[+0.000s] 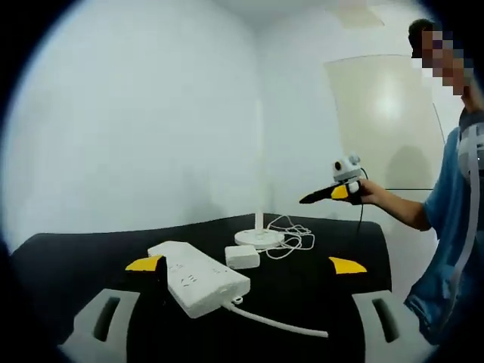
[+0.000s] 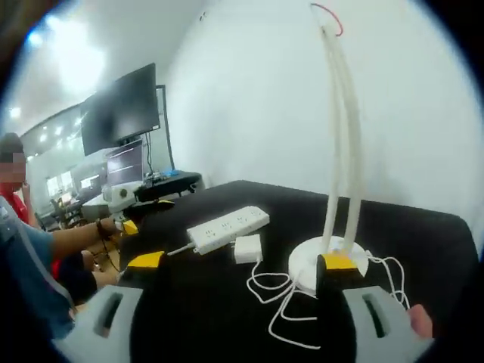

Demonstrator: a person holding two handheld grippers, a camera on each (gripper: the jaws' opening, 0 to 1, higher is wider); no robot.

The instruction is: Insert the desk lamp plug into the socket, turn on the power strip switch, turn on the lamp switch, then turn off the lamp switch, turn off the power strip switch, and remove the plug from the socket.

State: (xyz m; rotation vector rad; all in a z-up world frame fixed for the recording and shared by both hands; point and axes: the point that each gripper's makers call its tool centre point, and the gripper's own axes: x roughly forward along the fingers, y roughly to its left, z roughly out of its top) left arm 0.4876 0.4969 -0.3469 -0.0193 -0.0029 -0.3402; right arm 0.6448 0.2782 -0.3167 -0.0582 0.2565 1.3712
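While both grippers hover above it with jaws spread and nothing between them, the black table (image 1: 318,280) carries the desk lamp (image 2: 333,249) near its far edge, its white cord (image 2: 283,299) looped beside the round base. The power strip (image 1: 198,278) lies nearer the middle, and the white plug (image 1: 242,256) rests between strip and lamp, out of the socket. The left gripper (image 1: 246,266) and the right gripper (image 2: 242,265) touch nothing.

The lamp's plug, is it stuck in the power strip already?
No, the plug lies on the black table beside the power strip, not in a socket.
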